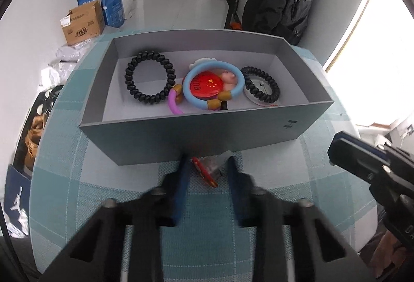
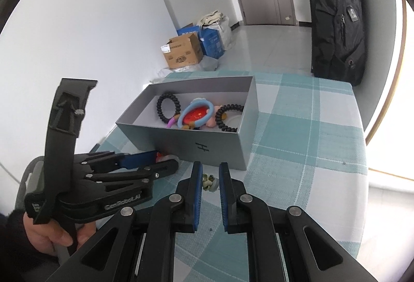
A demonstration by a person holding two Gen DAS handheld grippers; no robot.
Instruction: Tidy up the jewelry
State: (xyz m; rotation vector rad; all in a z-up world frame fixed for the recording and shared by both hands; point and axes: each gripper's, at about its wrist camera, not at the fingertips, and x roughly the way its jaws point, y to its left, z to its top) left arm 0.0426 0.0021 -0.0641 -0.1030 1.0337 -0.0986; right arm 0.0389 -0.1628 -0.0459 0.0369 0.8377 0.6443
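A grey open box (image 1: 196, 137) (image 2: 207, 145) stands on the checked tablecloth. In it lie two black coil hair ties (image 1: 150, 77) (image 1: 261, 86), a blue ring (image 1: 214, 82) around a red badge (image 1: 207, 85), and a purple ring (image 1: 173, 104). My left gripper (image 1: 207, 164) is open, its fingers on either side of a small red and clear item (image 1: 207, 169) lying against the box's front wall. My right gripper (image 2: 209, 173) is open around a small green-beaded piece (image 2: 209, 182) on the cloth, just before the box.
The round table (image 2: 310, 126) has its edge close at right. A black backpack (image 2: 339, 18) leans at the table's far side. Cardboard and blue boxes (image 2: 183, 50) sit on the floor behind. The left gripper's body (image 2: 108, 178) lies left of my right gripper.
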